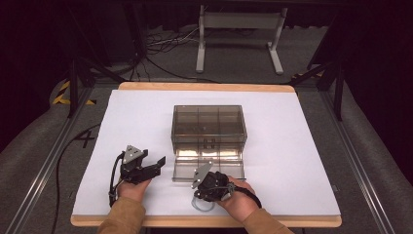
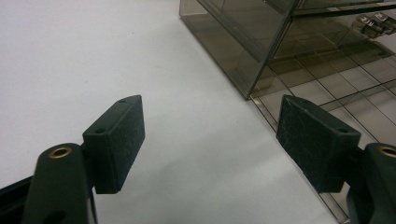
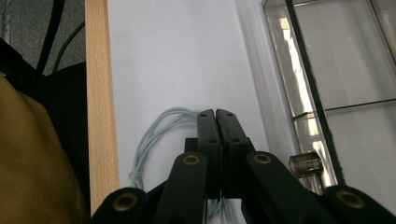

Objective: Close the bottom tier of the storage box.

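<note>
A smoke-tinted clear organiser box (image 1: pixel 208 122) stands mid-table, its lowest drawer (image 1: pixel 208 165) pulled out toward me. My left gripper (image 1: pixel 158 165) rests on the white surface just left of that drawer, open; in the left gripper view the gripper (image 2: pixel 210 140) has bare table between its pads, with the box corner (image 2: pixel 233 46) ahead. My right gripper (image 1: pixel 196 196) lies in front of the drawer, pointing left. In the right gripper view this gripper (image 3: pixel 215 114) is shut on a bundle of pale thread (image 3: pixel 149 140), which loops out toward the table edge. The thread loop (image 1: pixel 200 205) lies on the table.
The wooden front edge (image 3: pixel 100 116) of the table runs close beside the thread. The drawer's clear knob (image 3: pixel 306 164) sits right beside my right jaws. White table (image 1: pixel 292 146) spreads around the box. A metal stand (image 1: pixel 238 39) and cables lie on the floor beyond.
</note>
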Motion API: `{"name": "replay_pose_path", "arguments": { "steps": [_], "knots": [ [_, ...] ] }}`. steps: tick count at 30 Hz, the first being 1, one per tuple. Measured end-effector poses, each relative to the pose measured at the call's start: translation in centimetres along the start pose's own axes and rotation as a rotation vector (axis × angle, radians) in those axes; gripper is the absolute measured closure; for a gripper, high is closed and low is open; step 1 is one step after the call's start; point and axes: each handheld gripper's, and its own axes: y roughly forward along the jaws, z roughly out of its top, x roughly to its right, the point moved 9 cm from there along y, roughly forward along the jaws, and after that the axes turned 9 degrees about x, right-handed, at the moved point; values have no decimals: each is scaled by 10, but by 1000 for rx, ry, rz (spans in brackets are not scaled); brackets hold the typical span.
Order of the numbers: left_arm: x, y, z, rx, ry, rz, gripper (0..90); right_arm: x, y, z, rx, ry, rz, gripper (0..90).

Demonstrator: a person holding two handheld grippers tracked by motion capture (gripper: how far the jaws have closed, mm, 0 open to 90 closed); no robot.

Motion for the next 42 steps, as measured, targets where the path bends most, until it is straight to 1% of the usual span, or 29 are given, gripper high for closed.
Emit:
{"name": "replay_pose_path", "arguments": {
  "steps": [5,9,23,30,33,39,42],
  "knots": [
    [0,0,0,0,0,0,245,-2,-1,3,1,-1,0,894],
    [0,0,0,0,1,0,244,-2,-5,7,13,-5,-7,895],
    [0,0,0,0,1,0,244,2,-26,23,45,-6,-43,895],
    [0,0,0,0,1,0,244,7,-36,29,62,-9,-61,895],
    [0,0,0,-1,1,0,244,10,-40,32,69,-8,-77,895],
    [0,0,0,0,1,0,244,16,-46,38,84,0,-98,895],
    [0,0,0,0,0,0,244,21,-49,40,87,9,-118,895]
  ]
}}
